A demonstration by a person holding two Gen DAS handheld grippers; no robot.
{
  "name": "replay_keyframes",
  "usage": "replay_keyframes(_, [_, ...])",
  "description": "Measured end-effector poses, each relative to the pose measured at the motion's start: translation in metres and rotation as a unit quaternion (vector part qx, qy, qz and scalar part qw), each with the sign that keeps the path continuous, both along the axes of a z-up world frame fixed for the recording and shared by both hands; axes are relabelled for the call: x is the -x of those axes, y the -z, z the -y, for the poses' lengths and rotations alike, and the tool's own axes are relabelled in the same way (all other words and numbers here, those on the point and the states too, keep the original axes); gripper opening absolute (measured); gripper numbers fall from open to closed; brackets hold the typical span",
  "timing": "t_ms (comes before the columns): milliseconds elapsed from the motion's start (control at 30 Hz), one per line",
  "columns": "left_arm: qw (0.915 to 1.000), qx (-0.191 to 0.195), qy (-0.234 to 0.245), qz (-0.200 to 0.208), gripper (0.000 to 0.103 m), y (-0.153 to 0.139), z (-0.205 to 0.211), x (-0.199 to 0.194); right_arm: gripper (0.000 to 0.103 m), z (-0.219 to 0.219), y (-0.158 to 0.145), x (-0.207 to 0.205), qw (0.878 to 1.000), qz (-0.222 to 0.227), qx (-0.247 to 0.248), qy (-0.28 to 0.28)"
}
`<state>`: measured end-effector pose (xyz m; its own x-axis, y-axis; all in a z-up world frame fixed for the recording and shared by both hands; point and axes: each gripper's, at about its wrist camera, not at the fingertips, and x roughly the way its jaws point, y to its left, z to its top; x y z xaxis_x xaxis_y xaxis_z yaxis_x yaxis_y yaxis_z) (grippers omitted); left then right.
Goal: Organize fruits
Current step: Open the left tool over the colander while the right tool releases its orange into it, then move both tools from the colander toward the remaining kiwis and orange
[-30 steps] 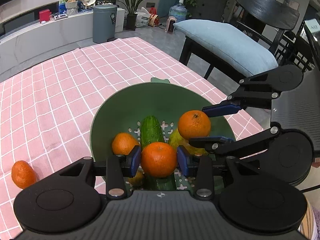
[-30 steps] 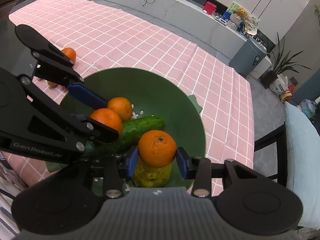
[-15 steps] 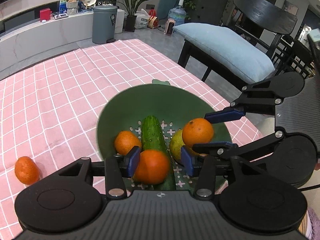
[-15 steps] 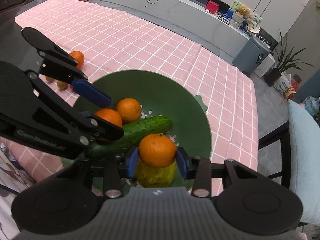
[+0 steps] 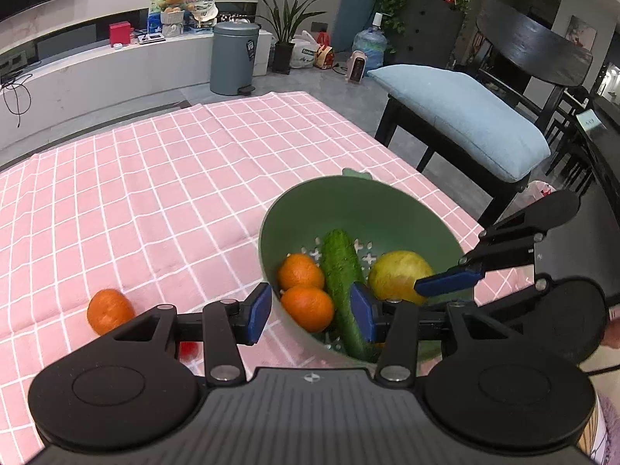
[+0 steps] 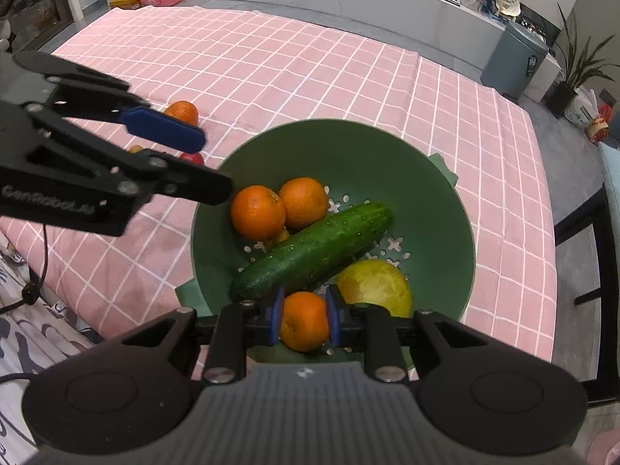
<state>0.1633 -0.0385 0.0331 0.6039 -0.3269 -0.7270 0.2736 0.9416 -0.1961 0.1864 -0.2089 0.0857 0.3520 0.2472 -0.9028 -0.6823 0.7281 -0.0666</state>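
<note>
A green colander bowl (image 5: 387, 209) (image 6: 438, 209) sits on the pink checked cloth. It holds two oranges (image 6: 257, 213) (image 6: 303, 203), a cucumber (image 6: 314, 250) and a yellow fruit (image 6: 374, 286). My left gripper (image 5: 310, 312) is open and empty, above the bowl's near rim. My right gripper (image 6: 304, 319) is shut on an orange (image 6: 304, 321), low at the bowl's near edge. One orange (image 5: 109, 311) (image 6: 181, 112) lies on the cloth left of the bowl, near a small red fruit (image 6: 192, 158).
A black chair with a blue cushion (image 5: 461, 116) stands at the table's right side. The table edge (image 6: 542, 348) runs close beside the bowl. A grey bin (image 5: 234, 58) and a white counter are beyond the table.
My left gripper let its orange go into the bowl, opened and pulled back to the left. My right gripper lowered its orange beside the yellow fruit, still shut on it.
</note>
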Motion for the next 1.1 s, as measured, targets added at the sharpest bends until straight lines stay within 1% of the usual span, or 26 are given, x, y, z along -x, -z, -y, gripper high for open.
replay_keyframes(133, [1.0, -0.005, 0.0, 0.0, 0.054, -0.001, -0.004, 0.006, 0.019, 0.001, -0.002, -0.002, 1.0, -0.007, -0.007, 0.012])
replay_keyframes(267, [0.9999, -0.01, -0.003, 0.008, 0.054, -0.005, -0.009, 0.013, 0.02, -0.003, -0.013, 0.005, 1.0, 0.015, -0.016, 0.01])
replay_keyframes(433, [0.9997, -0.01, -0.014, 0.019, 0.055, -0.011, -0.021, 0.021, 0.02, -0.018, -0.026, 0.02, 0.998, 0.046, -0.049, -0.008])
replay_keyframes(600, [0.9992, -0.013, -0.03, 0.022, 0.055, -0.011, -0.04, 0.028, 0.021, -0.041, -0.03, 0.029, 0.996, 0.057, -0.069, -0.03])
replay_keyframes(733, [0.9988, -0.013, -0.042, 0.023, 0.055, -0.006, -0.058, 0.032, 0.021, -0.06, -0.028, 0.033, 0.994, 0.067, -0.071, -0.047])
replay_keyframes(833, [0.9984, -0.009, -0.052, 0.019, 0.055, -0.002, -0.073, 0.035, 0.021, -0.074, -0.023, 0.033, 0.994, 0.063, -0.072, -0.056])
replay_keyframes(1100, [0.9963, -0.005, -0.085, -0.009, 0.055, 0.024, -0.108, 0.035, 0.021, -0.106, -0.003, 0.025, 0.994, 0.057, -0.054, -0.079])
